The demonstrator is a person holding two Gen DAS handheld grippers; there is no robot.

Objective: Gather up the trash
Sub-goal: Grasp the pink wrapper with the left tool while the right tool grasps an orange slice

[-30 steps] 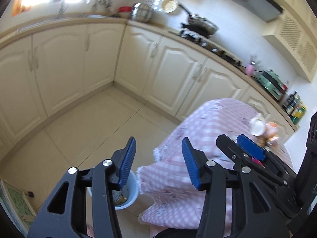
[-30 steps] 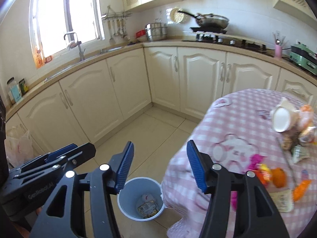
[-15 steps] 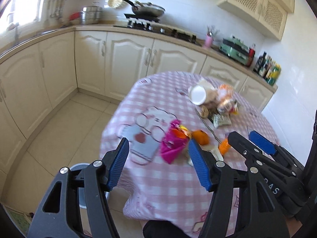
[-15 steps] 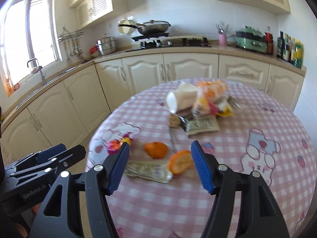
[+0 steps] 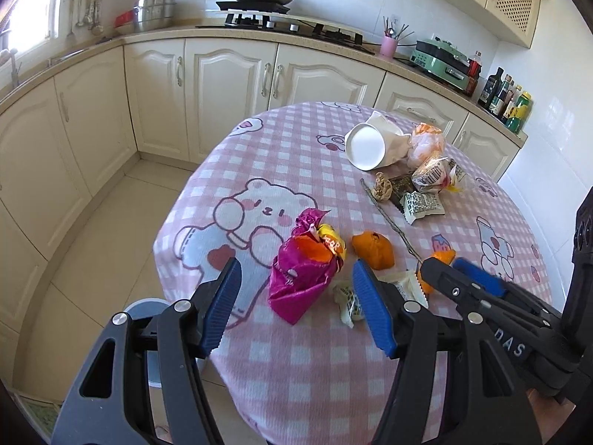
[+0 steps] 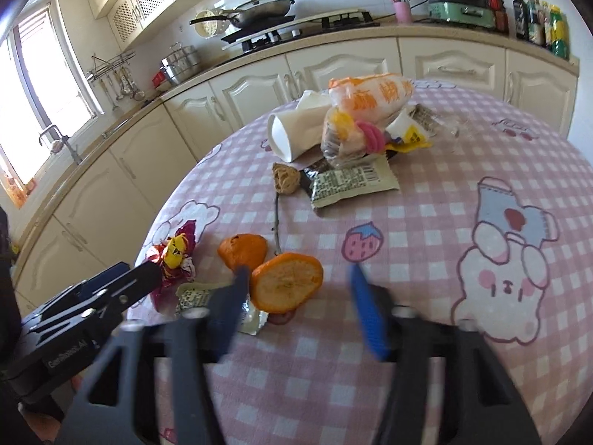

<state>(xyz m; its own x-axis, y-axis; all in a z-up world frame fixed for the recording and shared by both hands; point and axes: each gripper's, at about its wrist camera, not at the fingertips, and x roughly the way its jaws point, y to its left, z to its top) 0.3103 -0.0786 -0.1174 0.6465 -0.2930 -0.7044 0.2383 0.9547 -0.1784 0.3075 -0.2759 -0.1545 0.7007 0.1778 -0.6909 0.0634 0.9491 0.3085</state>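
Clearly the orange half (image 6: 286,282) is the nearest trash: it lies cut face up on the pink checked worktop (image 6: 426,200), just ahead of the right gripper (image 6: 296,306) and a little toward its left finger. Both grippers are spread wide and hold nothing. The magenta wrapper (image 5: 302,278) lies in front of the left gripper (image 5: 296,302), its long axis pointing away, roughly along the fingers. Orange peel (image 5: 372,249) sits between these two pieces, a flat packet (image 6: 218,302) is partly under the fruit. Farther back a paper cup (image 5: 370,144) and snack bags (image 6: 367,111) make a pile. On the floor, left of the worktop, the bin (image 5: 148,306) waits
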